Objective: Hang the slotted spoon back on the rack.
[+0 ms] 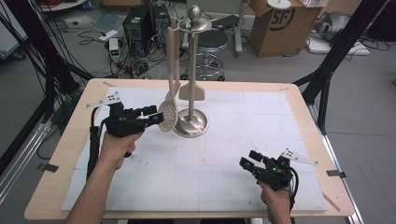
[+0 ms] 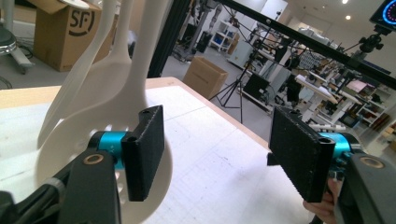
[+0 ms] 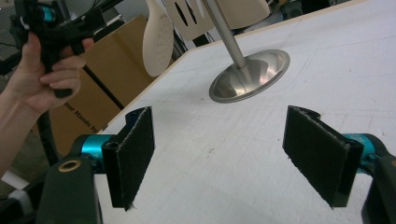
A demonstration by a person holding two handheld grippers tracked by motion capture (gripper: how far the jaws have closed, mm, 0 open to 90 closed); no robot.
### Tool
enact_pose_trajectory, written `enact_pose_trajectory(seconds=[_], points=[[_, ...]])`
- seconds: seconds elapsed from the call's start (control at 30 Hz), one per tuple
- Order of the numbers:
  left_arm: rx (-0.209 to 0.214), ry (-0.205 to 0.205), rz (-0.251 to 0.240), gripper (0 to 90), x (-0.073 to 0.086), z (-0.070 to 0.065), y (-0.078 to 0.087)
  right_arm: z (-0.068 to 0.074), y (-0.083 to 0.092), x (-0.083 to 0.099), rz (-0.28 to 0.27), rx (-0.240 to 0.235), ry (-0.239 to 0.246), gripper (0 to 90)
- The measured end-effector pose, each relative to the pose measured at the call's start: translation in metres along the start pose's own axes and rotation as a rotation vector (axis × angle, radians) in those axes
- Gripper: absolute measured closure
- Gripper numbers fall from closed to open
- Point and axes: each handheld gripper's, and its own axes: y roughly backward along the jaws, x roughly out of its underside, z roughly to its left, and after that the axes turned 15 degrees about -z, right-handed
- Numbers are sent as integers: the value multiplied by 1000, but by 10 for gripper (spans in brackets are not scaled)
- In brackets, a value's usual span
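Observation:
A steel utensil stand (image 1: 191, 125) rises from the middle of the white mat, with cream utensils hanging from its top. A perforated spoon (image 1: 168, 114) hangs lowest on the stand's left, and a slotted spatula (image 1: 191, 91) hangs beside the pole. My left gripper (image 1: 152, 115) is level at the spoon's bowl and open. In the left gripper view the spoon (image 2: 93, 116) lies behind the left jaw, outside the gap of the left gripper (image 2: 217, 149). My right gripper (image 1: 247, 159) rests near the front right, open and holding nothing; in its own view the right gripper (image 3: 219, 158) faces the stand base (image 3: 250, 77).
The white mat (image 1: 210, 158) covers a wooden table (image 1: 70, 140). Behind the table stand a stool (image 1: 208, 46), a cardboard box (image 1: 275, 23) and electronics with cables on the floor. Black frame posts (image 1: 327, 79) flank the table.

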Motion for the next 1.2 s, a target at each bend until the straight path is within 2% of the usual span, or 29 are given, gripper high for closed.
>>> enact_pose_trajectory(seconds=[0.23, 0.47, 0.97, 1.2], points=[[-25, -10, -5, 323, 24, -1, 21, 2, -1, 0, -10, 8, 4, 234], [-54, -7, 6, 304, 45, 0, 33, 3, -2, 0, -11, 12, 5, 233], [-86, -26, 21, 302, 69, -4, 51, 4, -3, 0, -11, 10, 9, 229], [-104, -36, 17, 295, 73, -6, 57, 5, -4, 1, -6, 6, 10, 223]])
